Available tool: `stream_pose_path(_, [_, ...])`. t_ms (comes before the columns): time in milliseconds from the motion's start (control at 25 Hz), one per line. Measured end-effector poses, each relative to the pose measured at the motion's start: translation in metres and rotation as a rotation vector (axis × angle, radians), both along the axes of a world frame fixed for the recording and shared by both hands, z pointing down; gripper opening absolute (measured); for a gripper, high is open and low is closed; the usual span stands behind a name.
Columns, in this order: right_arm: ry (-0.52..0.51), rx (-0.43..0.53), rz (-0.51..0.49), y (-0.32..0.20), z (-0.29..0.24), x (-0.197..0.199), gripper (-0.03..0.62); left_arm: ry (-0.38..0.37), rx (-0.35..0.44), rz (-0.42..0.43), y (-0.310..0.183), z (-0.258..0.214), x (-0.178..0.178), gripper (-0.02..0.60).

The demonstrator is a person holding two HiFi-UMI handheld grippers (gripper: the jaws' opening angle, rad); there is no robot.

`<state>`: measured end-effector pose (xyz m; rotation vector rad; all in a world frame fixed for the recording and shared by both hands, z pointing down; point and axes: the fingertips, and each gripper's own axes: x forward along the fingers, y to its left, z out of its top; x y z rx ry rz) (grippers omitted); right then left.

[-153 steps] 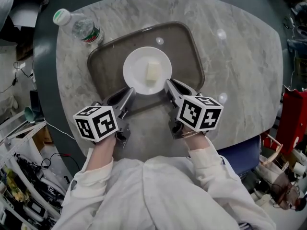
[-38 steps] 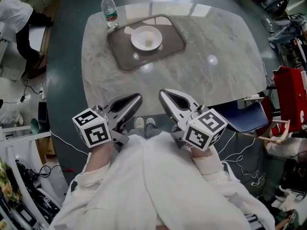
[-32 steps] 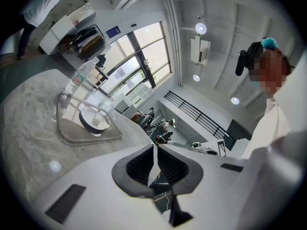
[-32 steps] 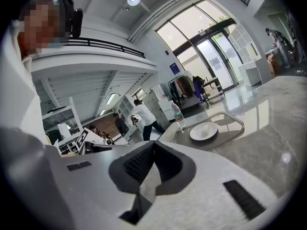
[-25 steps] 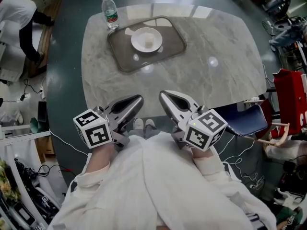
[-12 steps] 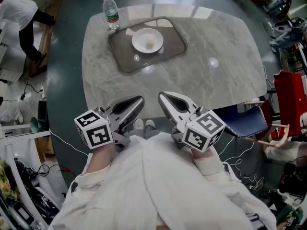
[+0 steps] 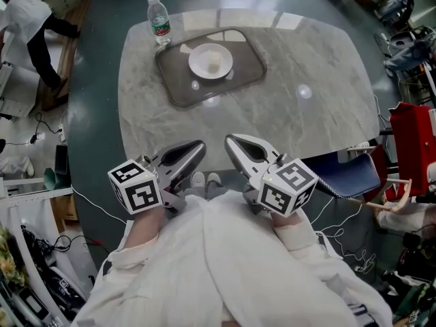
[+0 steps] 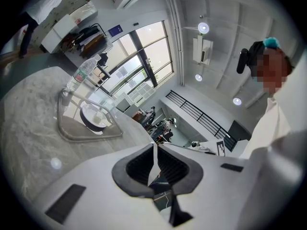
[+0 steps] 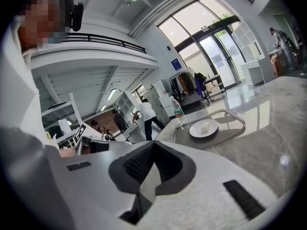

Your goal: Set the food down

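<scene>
A pale block of food (image 7: pixel 213 60) lies on a white plate (image 7: pixel 201 66) inside a dark tray (image 7: pixel 178 86) at the far side of the marble table (image 7: pixel 286 121). The same plate (image 9: pixel 203 127) and tray (image 9: pixel 230 128) show in the right gripper view, and the plate (image 8: pixel 94 120) also shows in the left gripper view. My left gripper (image 7: pixel 198 146) and right gripper (image 7: pixel 231 140) are held close to my body, off the table's near edge, far from the tray. Both have their jaws shut with nothing between them.
A water bottle (image 7: pixel 159 20) stands by the tray's far left corner. A blue chair (image 7: pixel 347 172) sits at the table's right edge. Another person (image 7: pixel 34 26) stands at the far left. Cables and clutter lie on the floor on both sides.
Six seconds ago both grippers were at the tray's near edge by the plate. Since then I have backed away from the table; over the last second the view barely shifts.
</scene>
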<state>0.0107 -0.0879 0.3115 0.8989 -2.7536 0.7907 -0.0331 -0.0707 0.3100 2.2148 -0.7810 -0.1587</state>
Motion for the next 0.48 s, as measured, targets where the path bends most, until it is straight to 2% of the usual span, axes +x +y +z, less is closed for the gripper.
stream_pose_path(120, [0.001, 0.002, -0.004, 0.0002, 0.0001, -0.0007, 0.002, 0.013, -0.002, -0.002, -0.0006, 0.0026, -0.0001, 0.035])
stream_pose_path(320, [-0.001, 0.008, 0.002, -0.001, -0.0009, 0.0009, 0.002, -0.024, 0.006, 0.016, 0.0002, 0.0, 0.0041, 0.035])
stream_pose_path(480, [0.0, 0.01, 0.0, -0.0011, -0.001, 0.0026, 0.002, -0.025, 0.01, 0.024, -0.0005, 0.0, 0.008, 0.035])
